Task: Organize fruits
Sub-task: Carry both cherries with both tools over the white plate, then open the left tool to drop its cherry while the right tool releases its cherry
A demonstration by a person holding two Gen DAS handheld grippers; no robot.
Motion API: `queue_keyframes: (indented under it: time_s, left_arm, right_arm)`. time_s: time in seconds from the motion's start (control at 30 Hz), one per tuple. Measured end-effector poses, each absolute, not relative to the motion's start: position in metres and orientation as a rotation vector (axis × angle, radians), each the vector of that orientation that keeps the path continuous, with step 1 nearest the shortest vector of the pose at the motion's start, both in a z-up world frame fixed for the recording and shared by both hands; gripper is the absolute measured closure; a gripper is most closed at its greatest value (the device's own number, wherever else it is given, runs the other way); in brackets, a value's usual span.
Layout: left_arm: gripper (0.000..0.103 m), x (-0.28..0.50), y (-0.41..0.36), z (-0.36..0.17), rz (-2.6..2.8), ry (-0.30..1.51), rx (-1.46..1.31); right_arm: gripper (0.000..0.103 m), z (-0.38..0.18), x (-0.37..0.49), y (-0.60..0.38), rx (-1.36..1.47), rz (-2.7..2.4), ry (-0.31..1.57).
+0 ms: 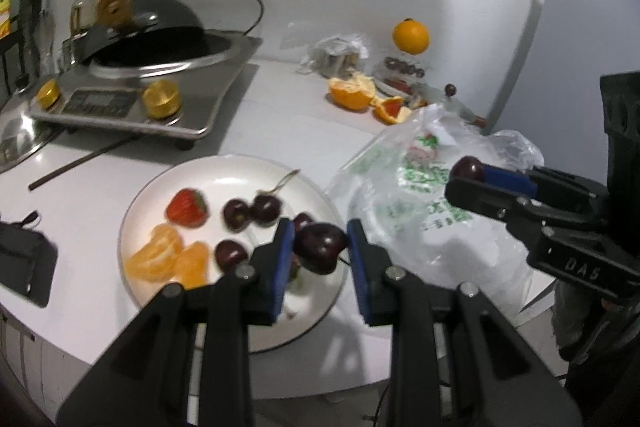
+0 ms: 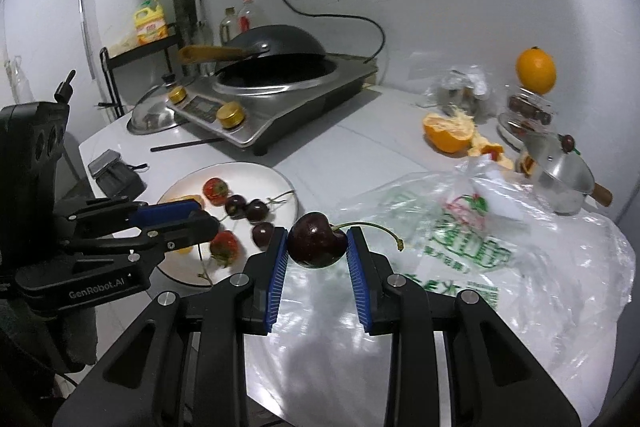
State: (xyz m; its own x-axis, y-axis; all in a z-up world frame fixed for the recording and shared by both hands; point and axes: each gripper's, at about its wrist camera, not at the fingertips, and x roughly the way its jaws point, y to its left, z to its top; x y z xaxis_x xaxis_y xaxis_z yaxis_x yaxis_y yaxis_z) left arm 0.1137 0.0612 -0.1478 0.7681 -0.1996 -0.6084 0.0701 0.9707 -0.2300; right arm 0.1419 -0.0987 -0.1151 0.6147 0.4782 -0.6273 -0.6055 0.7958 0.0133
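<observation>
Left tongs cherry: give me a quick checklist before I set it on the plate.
1. Left tongs shut on a cherry: ok.
2. Tongs above the plate: ok.
3. Bare patch on the plate for the drop: ok, along the far rim.
4. Strawberry and orange pieces out of the way: ok.
5. Right tongs holding their own cherry over the plastic bag, away from the plate: ok.
6. Height above the plate: cannot tell.

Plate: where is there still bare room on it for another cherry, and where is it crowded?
The plate is bare along its far rim, beyond the strawberry and the two stemmed cherries. Its left side is filled by orange segments. The near right part is crowded: the left gripper holds a cherry over more fruit.
</observation>
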Motion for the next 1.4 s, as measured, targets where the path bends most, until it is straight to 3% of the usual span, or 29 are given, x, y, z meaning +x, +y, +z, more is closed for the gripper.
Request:
queue_keyframes:
  time_s: [0.73, 1.27, 1.4]
  left_arm:
    - [0.075, 0.095, 0.124, -0.191, -0.031, 0.731, -0.233]
    - [0.073, 0.104, 0.111, -0.198, -0.137, 0.753, -0.258]
    - [0.060, 0.107, 0.107, -0.199, -0.147, 0.760, -0.250]
  right_arm:
    - [0.071, -0.153, 0.145, -0.025, -0.275, 0.708, 0.748]
    - [0.071, -0.162, 0.158, -0.004, -0.286, 0.721, 0.758]
    - [0.071, -0.164, 0.161, -0.004, -0.284, 0.719, 0.762]
